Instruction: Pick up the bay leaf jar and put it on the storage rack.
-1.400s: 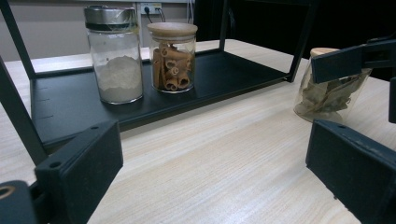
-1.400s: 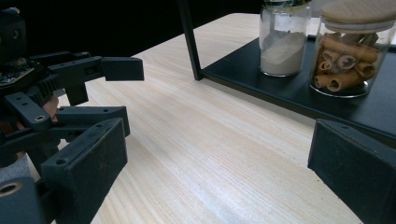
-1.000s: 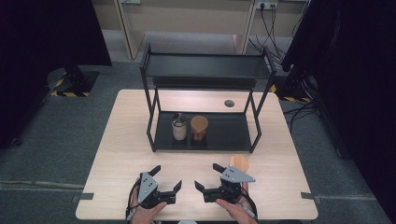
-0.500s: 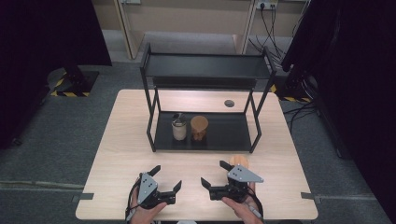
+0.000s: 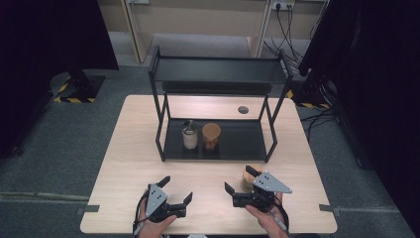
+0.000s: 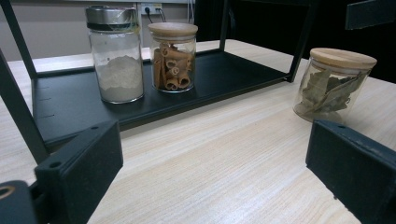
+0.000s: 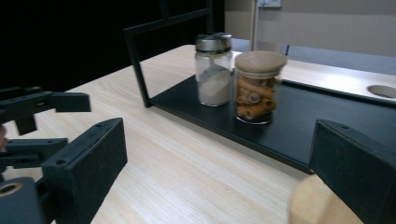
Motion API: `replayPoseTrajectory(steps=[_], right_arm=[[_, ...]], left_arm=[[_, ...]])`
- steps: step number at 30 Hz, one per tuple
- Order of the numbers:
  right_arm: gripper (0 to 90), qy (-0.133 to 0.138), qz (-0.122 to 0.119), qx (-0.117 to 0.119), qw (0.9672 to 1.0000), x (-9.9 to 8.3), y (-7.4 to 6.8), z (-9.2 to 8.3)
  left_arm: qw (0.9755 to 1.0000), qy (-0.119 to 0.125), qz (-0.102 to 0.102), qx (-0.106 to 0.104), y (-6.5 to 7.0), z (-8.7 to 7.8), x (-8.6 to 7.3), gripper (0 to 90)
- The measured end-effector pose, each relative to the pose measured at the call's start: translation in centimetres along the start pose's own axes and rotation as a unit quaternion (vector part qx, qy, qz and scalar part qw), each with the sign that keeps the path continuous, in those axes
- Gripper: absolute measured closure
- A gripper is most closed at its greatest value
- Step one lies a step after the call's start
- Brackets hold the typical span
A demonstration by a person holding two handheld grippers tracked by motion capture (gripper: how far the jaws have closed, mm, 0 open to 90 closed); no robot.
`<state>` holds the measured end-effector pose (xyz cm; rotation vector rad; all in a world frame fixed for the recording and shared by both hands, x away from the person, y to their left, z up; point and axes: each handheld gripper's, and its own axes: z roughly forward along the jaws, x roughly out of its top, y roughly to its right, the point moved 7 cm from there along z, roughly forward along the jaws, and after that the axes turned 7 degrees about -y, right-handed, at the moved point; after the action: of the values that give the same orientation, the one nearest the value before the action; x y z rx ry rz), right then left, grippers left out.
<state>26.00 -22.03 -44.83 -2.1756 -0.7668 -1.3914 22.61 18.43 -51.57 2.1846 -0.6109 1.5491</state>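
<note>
Now the right gripper [image 5: 238, 179] has slid right, fingers wide, beside the bay-leaf jar [image 5: 247, 176] on the desk [image 5: 129, 148]. Left gripper [image 5: 176, 190] unmoved, fingers wide, empty. Likely lining up to grab that jar for the rack [image 5: 218, 144].

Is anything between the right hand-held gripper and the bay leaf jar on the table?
Nothing visible. The bay leaf jar stands on bare table right beside the open right hand-held gripper, in front of the rack.
</note>
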Motion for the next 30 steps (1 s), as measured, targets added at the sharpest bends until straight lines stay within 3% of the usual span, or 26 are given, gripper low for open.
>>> replayPoseTrajectory(steps=[10, 14, 23, 30], right_arm=[[4.7, -0.005, 0.01, -0.041, 0.9991, -0.8, 1.5, -0.6], [4.7, -0.01, 0.004, -0.061, 0.9981, -1.1, 1.9, -0.7], [4.5, -0.016, 0.003, -0.084, 0.9963, -1.7, 2.8, -0.8], [4.2, -0.027, 0.01, -0.085, 0.996, -2.3, 3.2, -0.8]], left_arm=[[1.0, 0.0, 0.001, 0.001, 0.0, 0.0, 0.0, 3.1], [1.0, 0.001, 0.001, 0.0, 0.0, 0.0, 0.0, 3.1], [1.0, 0.0, -0.001, 0.001, 0.0, 0.0, 0.0, 3.1], [1.0, 0.0, -0.002, 0.001, 0.0, 0.0, 0.0, 3.0]])
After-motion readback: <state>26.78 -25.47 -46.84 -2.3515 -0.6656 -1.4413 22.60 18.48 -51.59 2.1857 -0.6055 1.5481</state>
